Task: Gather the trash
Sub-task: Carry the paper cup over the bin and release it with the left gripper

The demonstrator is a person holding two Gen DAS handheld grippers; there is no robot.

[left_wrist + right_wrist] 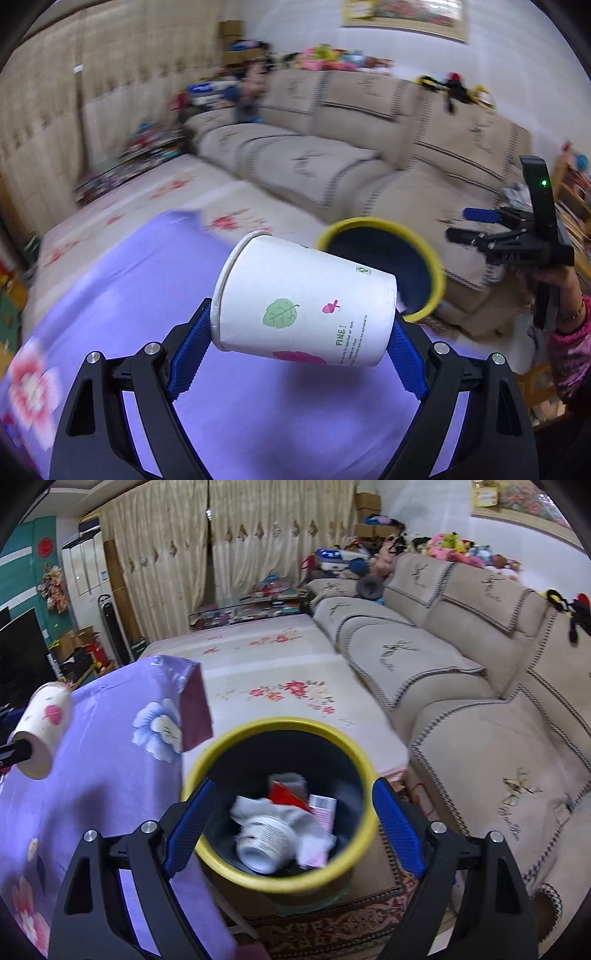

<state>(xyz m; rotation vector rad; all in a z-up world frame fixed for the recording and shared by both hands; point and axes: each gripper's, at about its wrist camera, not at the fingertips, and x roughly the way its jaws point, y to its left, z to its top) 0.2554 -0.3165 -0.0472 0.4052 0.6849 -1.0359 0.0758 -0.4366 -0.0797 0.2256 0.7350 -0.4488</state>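
My left gripper [301, 339] is shut on a white paper cup [306, 301] with a green leaf print, held on its side above the purple flowered cloth [147, 295]. The cup also shows at the far left of the right wrist view [42, 731]. A dark bin with a yellow rim [384, 227] stands just beyond the cup. In the right wrist view the bin [280, 882] sits right below my open, empty right gripper [291, 830] and holds crumpled paper, a white bowl-like piece and red and pink wrappers. The right gripper also shows at the right of the left wrist view [476, 225].
A beige sofa [461, 672] runs along the right. A low table with a cream floral cover [277, 672] lies ahead. A patterned rug [351, 923] is under the bin. Toys and boxes pile up at the back by the curtains [221, 554].
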